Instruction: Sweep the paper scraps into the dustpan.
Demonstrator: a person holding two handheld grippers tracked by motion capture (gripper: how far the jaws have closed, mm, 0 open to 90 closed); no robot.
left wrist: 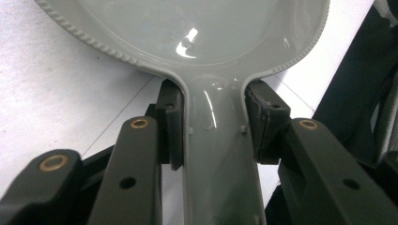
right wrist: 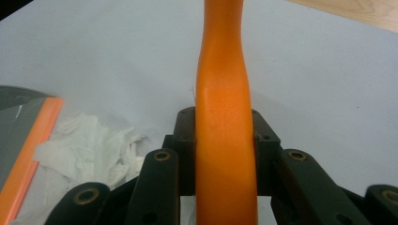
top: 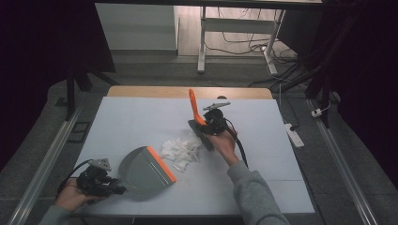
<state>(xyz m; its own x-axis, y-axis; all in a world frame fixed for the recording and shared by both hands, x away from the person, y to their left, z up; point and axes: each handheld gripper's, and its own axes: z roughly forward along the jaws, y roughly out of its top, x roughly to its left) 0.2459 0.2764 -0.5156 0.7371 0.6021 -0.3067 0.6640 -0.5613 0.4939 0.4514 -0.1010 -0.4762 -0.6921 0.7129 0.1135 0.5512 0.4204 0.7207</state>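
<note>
Grey dustpan (top: 143,168) holds nothing; paper scraps (top: 182,151) just beside orange lip.

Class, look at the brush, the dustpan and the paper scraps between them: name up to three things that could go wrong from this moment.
1. The scraps are light and loosely piled, so a fast sweep might scatter them past the dustpan.
2. The left claw grips only the pan's narrow handle; a push from the brush could swing the pan aside.
3. The right claw holds the brush by its smooth handle, which may slip or twist.

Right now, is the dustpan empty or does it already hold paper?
Empty: the dustpan shows a bare grey inside; the paper scraps lie on the table beside its orange edge.
</note>
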